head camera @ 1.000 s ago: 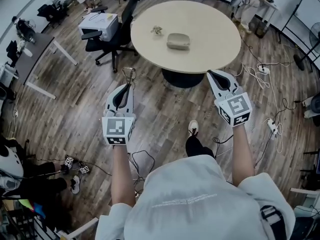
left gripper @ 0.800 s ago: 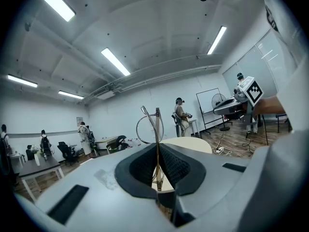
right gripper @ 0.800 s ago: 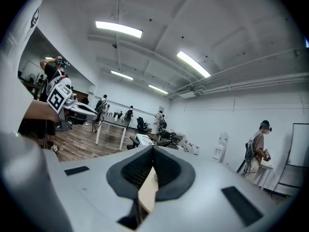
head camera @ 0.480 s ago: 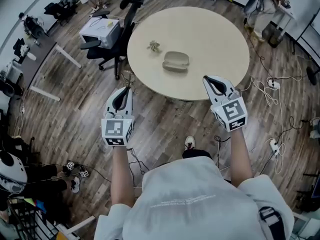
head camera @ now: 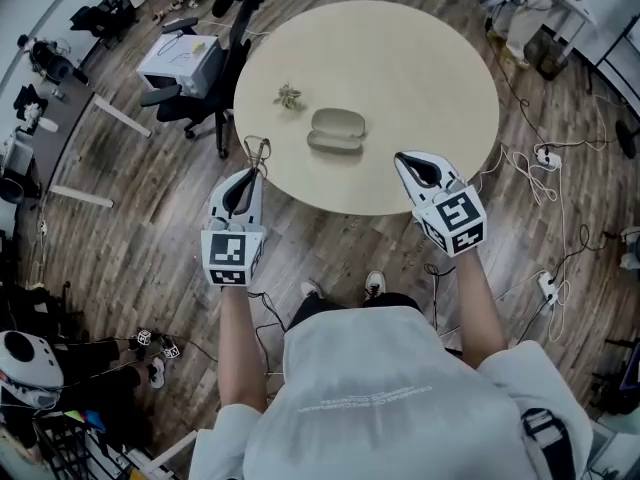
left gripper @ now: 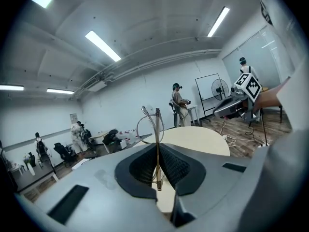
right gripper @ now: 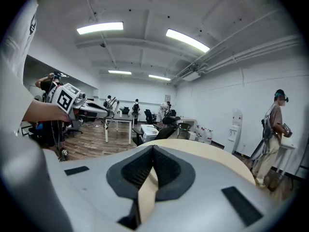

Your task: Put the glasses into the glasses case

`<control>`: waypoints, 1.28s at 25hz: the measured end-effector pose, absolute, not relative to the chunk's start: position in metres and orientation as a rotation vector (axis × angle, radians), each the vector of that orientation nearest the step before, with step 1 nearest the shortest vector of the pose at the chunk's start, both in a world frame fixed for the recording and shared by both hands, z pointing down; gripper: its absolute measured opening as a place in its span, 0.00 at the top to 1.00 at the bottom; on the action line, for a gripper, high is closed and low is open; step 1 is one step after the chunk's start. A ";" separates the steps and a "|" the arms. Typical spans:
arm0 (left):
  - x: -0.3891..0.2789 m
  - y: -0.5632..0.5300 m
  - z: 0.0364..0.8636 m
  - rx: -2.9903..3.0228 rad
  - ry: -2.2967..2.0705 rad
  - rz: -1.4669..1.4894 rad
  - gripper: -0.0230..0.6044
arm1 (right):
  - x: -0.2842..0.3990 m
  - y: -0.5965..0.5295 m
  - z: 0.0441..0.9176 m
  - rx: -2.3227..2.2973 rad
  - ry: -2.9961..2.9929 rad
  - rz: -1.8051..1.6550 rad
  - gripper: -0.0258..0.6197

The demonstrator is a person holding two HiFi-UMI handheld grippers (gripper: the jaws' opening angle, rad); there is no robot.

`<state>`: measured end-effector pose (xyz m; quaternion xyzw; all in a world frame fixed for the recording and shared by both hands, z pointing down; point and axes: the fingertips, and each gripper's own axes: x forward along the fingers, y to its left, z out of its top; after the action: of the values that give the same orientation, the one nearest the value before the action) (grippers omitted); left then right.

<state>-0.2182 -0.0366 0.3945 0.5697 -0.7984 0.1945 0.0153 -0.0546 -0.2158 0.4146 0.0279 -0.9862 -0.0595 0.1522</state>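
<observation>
**Glasses clamped in the left tool, case ahead on the desk**

From the head view the glasses show only as a thin wire loop poking past the tip of the left tool; the lenses are too fine to make out. The left gripper view shows more. There 1 slim arm of the frame stands upright, pinched between the 2 dark pads, and a round rim curves off above it. The frame's lower part is buried between the pads.

The right tool has its jaws pressed together with nothing between them.

The glasses case lies on the round desk, ahead of both tools and between them, well apart from each. Whether its lid is open or closed is hard to tell. A small object lies ahead of the left tool, too small to identify.
</observation>
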 end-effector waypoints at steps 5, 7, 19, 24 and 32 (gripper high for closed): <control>-0.250 -0.085 0.414 1.933 -2.332 0.770 0.93 | -0.076 -0.225 0.439 0.110 -2.773 -0.121 0.96; -0.263 -0.106 0.429 2.012 -2.236 0.818 0.93 | -0.089 -0.228 0.451 0.132 -2.750 -0.108 0.96; -0.318 -0.199 0.539 2.368 -1.618 0.854 0.93 | -0.161 -0.250 0.510 0.407 -2.651 0.091 0.96; -0.311 -0.226 0.589 2.453 -1.335 0.925 0.93 | -0.161 -0.253 0.536 0.555 -2.576 0.165 0.96; -0.280 -0.245 0.647 2.468 -0.926 1.027 0.93 | -0.147 -0.255 0.556 0.704 -2.453 0.193 0.96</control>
<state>-0.2796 -0.2448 0.6472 0.8617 -0.3233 0.3587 0.1556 -0.1472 -0.2550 0.5562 0.2637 -0.9180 0.0723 0.2871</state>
